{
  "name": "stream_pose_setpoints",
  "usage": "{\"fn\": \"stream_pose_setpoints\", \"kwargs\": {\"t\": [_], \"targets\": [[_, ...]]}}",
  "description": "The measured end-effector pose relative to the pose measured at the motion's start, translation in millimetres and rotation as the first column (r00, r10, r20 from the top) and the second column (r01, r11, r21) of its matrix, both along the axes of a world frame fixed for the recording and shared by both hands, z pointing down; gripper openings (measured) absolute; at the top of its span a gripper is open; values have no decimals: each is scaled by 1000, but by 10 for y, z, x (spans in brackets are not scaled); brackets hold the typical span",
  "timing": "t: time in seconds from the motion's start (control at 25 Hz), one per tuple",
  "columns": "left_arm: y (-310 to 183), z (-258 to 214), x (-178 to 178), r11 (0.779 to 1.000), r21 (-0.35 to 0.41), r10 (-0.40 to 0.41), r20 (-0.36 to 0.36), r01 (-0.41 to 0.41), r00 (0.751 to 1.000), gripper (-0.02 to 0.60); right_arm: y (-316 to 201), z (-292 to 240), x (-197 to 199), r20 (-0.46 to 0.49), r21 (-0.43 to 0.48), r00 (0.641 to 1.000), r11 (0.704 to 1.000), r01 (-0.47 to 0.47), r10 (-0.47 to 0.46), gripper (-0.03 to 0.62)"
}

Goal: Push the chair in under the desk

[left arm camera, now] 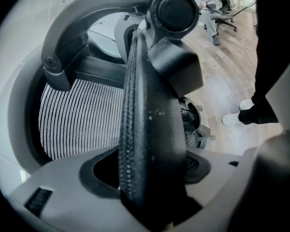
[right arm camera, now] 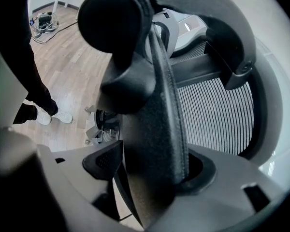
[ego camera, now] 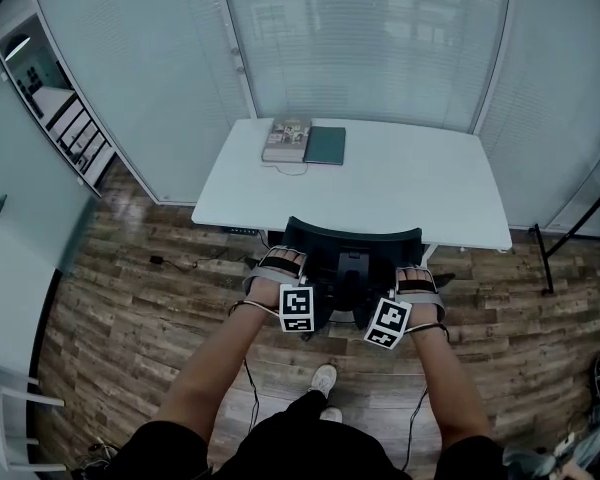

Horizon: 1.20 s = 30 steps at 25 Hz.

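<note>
A black mesh office chair (ego camera: 352,243) stands at the near edge of the white desk (ego camera: 410,183), its backrest toward me. My left gripper (ego camera: 280,263) clasps the left edge of the backrest and my right gripper (ego camera: 417,278) clasps the right edge. In the left gripper view the backrest's padded rim (left arm camera: 150,129) runs up between the jaws of the left gripper (left arm camera: 150,178), with mesh (left arm camera: 77,115) to its left. The right gripper view mirrors this: the rim (right arm camera: 154,129) sits inside the right gripper (right arm camera: 154,170), which closes against it. The chair's seat is hidden under the desk.
A book (ego camera: 287,140) and a teal notebook (ego camera: 325,145) lie at the desk's far edge. Glass walls with blinds stand behind the desk. A black stand (ego camera: 570,233) is at the right. My shoe (ego camera: 323,378) is on the wooden floor behind the chair, beside cables.
</note>
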<state>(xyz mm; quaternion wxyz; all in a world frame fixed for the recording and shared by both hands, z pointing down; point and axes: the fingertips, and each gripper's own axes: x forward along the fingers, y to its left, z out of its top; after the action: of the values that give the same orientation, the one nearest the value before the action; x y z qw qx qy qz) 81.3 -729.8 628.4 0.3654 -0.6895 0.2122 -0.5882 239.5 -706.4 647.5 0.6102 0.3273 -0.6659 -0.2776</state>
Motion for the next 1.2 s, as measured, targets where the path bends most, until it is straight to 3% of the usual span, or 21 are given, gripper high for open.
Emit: {"fn": "stream_pose_setpoints", "kwargs": {"t": [1.2], "targets": [[-1074, 11, 7, 1000, 6, -15, 5, 15, 1000, 325, -1110, 18, 25, -1, -1, 1000, 1000, 1, -1, 307]]}}
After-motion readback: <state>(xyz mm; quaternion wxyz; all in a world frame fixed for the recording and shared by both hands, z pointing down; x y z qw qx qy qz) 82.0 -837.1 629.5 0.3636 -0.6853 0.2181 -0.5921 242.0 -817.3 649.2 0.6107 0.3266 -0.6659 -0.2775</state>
